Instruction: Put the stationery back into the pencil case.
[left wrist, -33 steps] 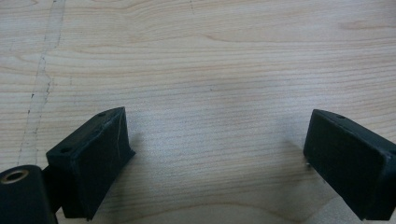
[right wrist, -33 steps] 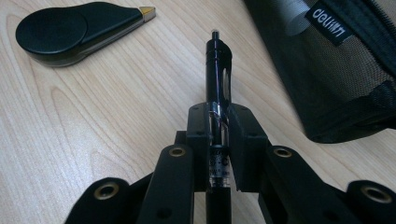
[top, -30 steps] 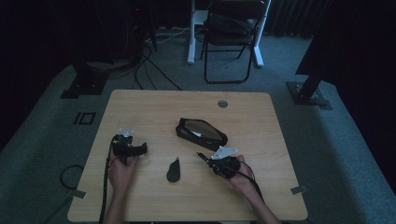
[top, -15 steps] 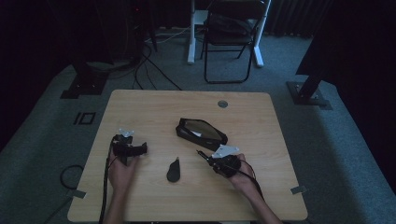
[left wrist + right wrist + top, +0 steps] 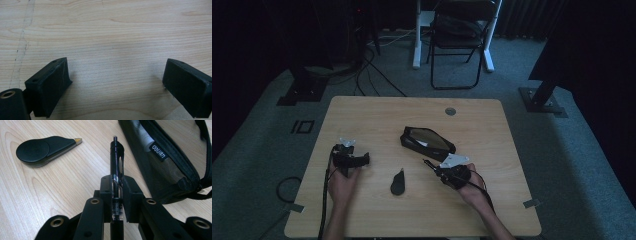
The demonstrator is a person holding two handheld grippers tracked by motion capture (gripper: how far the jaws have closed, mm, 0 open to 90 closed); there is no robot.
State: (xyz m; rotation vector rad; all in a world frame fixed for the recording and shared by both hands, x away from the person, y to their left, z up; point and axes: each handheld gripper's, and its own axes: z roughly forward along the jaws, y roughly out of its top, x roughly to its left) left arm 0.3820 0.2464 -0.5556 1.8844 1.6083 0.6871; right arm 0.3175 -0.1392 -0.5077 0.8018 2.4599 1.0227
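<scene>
A flat black thing with a small gold tip lies on the wooden table, up and to the left of the jaws.

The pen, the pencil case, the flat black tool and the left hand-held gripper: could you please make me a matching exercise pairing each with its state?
Things:
1. pen
2. pencil case
3. flat black tool
4. left hand-held gripper

States:
A. lies loose on the table
B. jaws wide apart over bare wood
C. clamped in the right hand-held gripper
D. mesh-sided, zip open

Pairs: 1-C, 2-D, 3-A, 4-B
</scene>
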